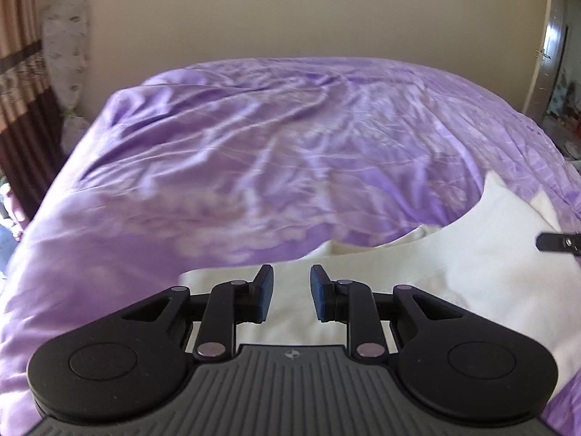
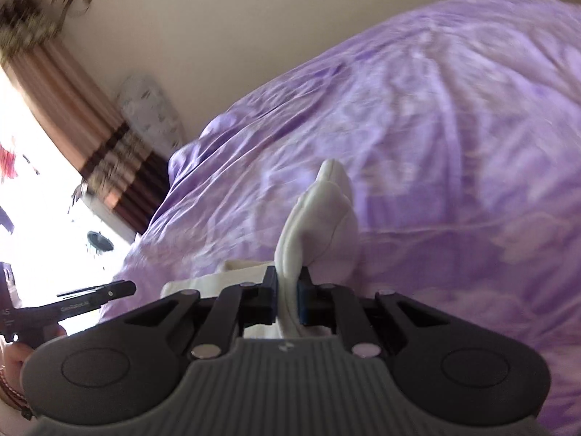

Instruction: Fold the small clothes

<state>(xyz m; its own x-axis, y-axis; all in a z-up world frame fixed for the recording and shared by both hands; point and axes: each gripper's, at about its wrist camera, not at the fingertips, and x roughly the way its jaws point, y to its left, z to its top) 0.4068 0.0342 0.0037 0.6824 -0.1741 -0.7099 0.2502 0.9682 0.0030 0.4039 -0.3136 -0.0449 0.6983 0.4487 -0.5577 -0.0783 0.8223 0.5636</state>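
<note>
- On the far left of my left wrist view, a brown striped curtain point(image 1: 21, 83) hangs beside the bed point(image 1: 254, 152), which is covered in a rumpled purple sheet.
- My left gripper point(image 1: 291, 296) has its jaws released, a clear gap between the blue pads point(image 1: 267, 294); the cream garment point(image 1: 454, 265) lies on the bed under and beyond them, and nothing sits between the pads.
- From there the garment spreads toward the right side of the bed, its far corner lifted to a point.
- At the right edge of that view, the dark tip of my right gripper point(image 1: 557, 241) reaches in over the garment.
- In my right wrist view, that gripper point(image 2: 287, 299) is clenched on a bunched fold of the garment point(image 2: 319, 225); the cloth stands up past the jaws above the bed, and more hangs below them.
</note>
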